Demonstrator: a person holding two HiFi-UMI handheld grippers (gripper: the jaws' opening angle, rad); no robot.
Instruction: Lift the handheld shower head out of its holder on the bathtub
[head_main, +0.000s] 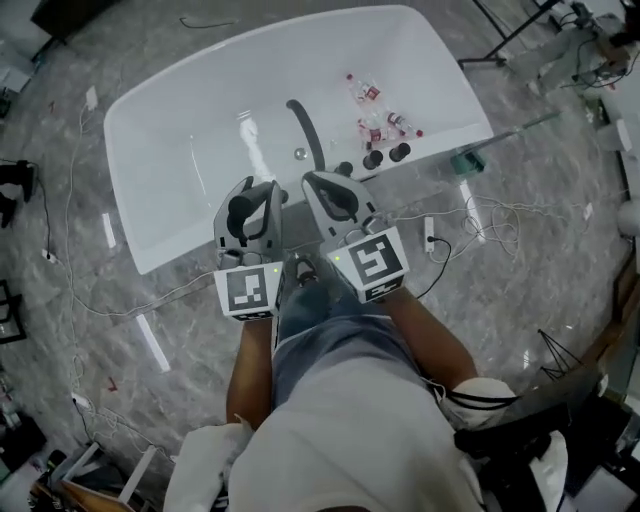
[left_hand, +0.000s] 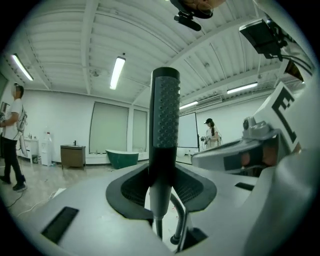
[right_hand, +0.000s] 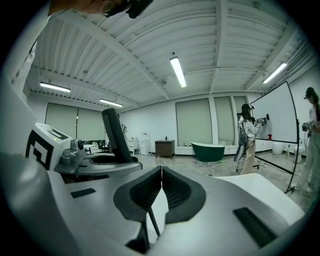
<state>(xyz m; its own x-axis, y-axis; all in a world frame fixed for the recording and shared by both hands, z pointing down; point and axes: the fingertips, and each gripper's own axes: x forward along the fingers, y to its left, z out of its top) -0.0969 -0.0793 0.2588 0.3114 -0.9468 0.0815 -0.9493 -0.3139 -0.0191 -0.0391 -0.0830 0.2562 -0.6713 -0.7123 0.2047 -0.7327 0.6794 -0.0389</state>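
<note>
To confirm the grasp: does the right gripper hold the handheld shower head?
No: the right gripper is shut on nothing, while the handheld shower head stands clamped in the left gripper.

Looks out on a large white-walled hall. Underfoot, a glossy grey marble-patterned floor (head_main: 560, 290), strewn with thin white cables (head_main: 490, 215). Overhead, a white ribbed ceiling crossed by beams (right_hand: 125, 50), lit by long fluorescent tube lamps (right_hand: 178, 71). Along the far wall, tall windows with pale blinds (right_hand: 194, 122), a brown wooden cabinet (right_hand: 164, 148) and, near it, a dark green freestanding bathtub (right_hand: 208, 151).
</note>
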